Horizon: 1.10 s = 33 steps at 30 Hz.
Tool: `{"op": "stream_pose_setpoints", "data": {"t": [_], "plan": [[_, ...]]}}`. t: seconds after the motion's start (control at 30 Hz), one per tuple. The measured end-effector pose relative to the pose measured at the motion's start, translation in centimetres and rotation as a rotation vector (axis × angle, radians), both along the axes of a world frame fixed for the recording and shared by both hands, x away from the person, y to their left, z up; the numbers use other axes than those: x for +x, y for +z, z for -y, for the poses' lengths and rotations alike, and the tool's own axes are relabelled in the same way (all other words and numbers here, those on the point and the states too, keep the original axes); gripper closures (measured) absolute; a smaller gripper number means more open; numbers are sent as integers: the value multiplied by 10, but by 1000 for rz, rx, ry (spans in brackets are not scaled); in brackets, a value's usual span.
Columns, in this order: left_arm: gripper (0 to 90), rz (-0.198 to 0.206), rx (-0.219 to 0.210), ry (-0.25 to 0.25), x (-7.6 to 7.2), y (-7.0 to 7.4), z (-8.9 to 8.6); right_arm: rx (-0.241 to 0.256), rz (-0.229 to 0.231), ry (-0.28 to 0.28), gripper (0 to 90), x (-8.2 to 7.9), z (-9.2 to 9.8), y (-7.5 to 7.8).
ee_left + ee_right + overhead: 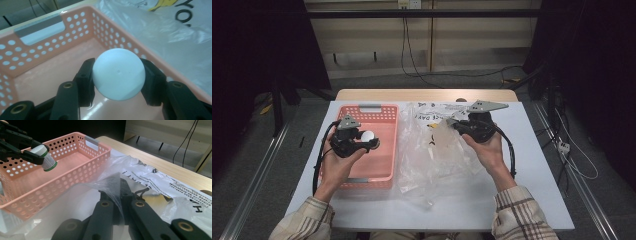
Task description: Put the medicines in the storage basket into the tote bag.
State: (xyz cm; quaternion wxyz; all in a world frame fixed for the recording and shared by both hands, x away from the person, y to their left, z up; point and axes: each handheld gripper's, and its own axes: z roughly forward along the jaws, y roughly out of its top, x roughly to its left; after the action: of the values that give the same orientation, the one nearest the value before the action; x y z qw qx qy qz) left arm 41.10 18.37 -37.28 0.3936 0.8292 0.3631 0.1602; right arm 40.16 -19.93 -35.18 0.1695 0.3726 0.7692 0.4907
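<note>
Overhead, the left gripper (368, 140) holds a small white bottle (368, 136) above the pink basket (388, 111) near the bench's (532, 165) left edge. Its own view shows fingers (86, 77) clenched on the smooth, light-looking cap, likely slippery. Right gripper view: fingers (106, 205) pinch the limp, flimsy plastic bag (150, 182) by its edge.

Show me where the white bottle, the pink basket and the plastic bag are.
white bottle (118, 73), left gripper view, on its round white end.
pink basket (384, 111), high view, on its far rim.
plastic bag (439, 160), high view, on its clear middle part.
</note>
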Motion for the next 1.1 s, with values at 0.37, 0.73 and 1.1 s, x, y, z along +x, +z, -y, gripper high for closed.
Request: {"op": "stream_pose_setpoints", "data": {"t": [0.37,0.73,1.1], "plan": [[508,51,-37,-47,-18,14,17,6,3,-1,900,-1,1,2],[508,102,-70,-119,-43,31,37,13,13,1,900,-2,3,5],[508,111,-96,-223,-59,33,72,15,21,13,900,-3,3,8]]}}
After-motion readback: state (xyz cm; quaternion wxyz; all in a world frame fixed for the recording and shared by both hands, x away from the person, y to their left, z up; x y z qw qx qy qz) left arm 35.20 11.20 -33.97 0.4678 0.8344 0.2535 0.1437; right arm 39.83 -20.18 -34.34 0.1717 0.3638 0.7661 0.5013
